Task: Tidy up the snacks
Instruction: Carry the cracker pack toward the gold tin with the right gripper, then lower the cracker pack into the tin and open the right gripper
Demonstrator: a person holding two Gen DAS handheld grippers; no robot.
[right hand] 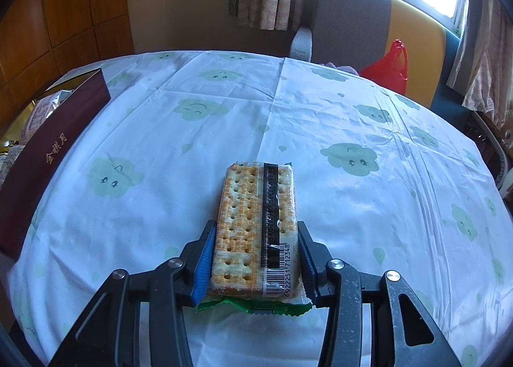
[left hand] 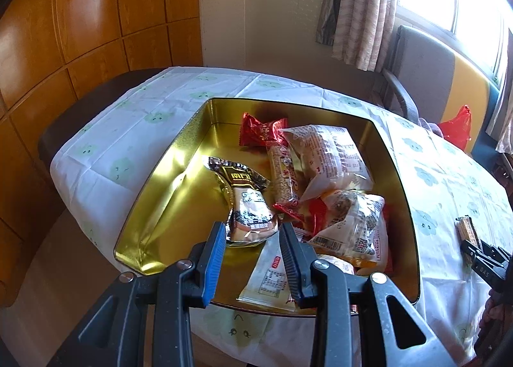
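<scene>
A gold tin box (left hand: pixel 166 193) stands on the table and holds several snack packets. My left gripper (left hand: pixel 251 232) is open just above the box's near side, with a black-and-silver packet (left hand: pixel 248 203) lying between and beyond its fingertips, not gripped. My right gripper (right hand: pixel 256 235) is shut on a cracker packet (right hand: pixel 253 222) with a green end seal, held over the tablecloth. The right gripper and the crackers (left hand: pixel 466 229) also show at the right edge of the left wrist view. The box's dark red side (right hand: pixel 48 155) shows at the left in the right wrist view.
A white tablecloth (right hand: pixel 288 116) with green cloud faces covers the table. A chair (right hand: pixel 352 17) and a red plastic bag (right hand: pixel 392 67) stand behind the far edge. Wooden panelling (left hand: pixel 80 30) is on the left, curtains (left hand: pixel 362 4) and a window at the back.
</scene>
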